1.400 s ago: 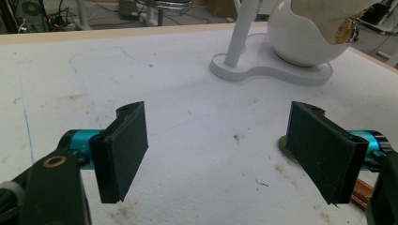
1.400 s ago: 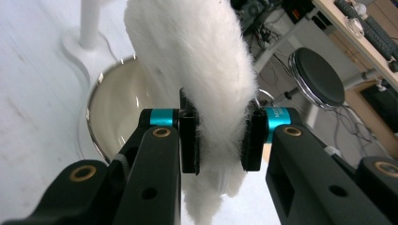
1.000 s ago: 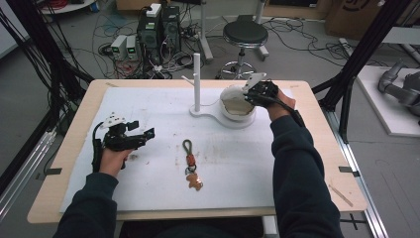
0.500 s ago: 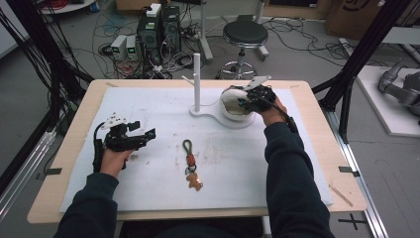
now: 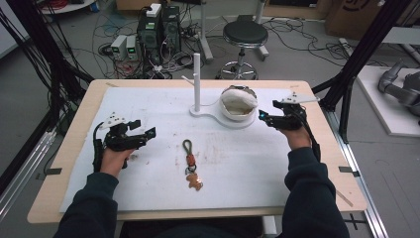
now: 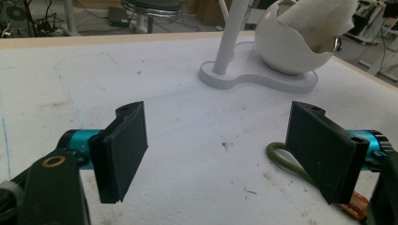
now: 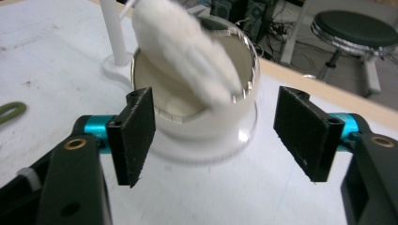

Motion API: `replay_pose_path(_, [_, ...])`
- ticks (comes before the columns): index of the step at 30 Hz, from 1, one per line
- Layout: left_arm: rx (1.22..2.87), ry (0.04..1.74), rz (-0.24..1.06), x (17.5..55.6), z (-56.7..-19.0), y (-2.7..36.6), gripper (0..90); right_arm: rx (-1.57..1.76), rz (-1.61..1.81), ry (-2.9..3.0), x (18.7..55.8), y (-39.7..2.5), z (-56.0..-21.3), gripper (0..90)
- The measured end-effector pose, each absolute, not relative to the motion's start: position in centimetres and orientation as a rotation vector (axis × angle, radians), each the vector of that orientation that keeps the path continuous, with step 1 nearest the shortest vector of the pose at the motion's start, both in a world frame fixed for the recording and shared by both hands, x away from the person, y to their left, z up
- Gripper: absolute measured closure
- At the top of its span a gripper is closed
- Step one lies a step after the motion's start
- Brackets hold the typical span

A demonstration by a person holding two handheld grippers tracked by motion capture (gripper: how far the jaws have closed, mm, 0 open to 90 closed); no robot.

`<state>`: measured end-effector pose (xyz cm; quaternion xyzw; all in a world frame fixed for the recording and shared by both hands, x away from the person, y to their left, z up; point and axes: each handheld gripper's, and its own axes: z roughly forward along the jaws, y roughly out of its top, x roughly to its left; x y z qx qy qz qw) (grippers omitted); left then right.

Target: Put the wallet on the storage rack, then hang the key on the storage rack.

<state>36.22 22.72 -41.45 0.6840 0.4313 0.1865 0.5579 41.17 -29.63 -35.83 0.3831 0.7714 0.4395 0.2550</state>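
The white cloth (image 5: 239,99) is sitting soft and light in the egg-shaped bowl (image 5: 236,113) at the tabletop's (image 5: 247,163) far side, best pinched at its raised fold. The right gripper (image 5: 262,117) is hovering just beside it, jaws wide and empty; the left gripper (image 5: 146,132) is waiting, likewise agape, near the keychain (image 5: 190,163).

even, soft overhead light fills the room, and the white mat on the desk (image 5: 148,104) reads bright without glare. shadows are faint and short. the high view is slightly soft and grainy. in the right gripper view the white cloth (image 7: 183,47) in the bowl (image 7: 234,126) is smeared by blur, and the stool (image 7: 356,28) behind is out of focus. the left gripper view is sharper, its background softening.
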Motion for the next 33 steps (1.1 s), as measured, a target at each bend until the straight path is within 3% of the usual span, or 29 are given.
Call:
replay_pose_path(10, [1.619,1.01,0.462,36.2,-41.4,22.8,20.3,1.148,1.207,2.091,37.3,-31.7,-38.6,22.2])
replay_pose_path(33, [1.696,1.052,0.402,36.0,-42.2,20.7,21.9,1.152,1.176,2.117,36.2,-31.7,-40.7,22.6])
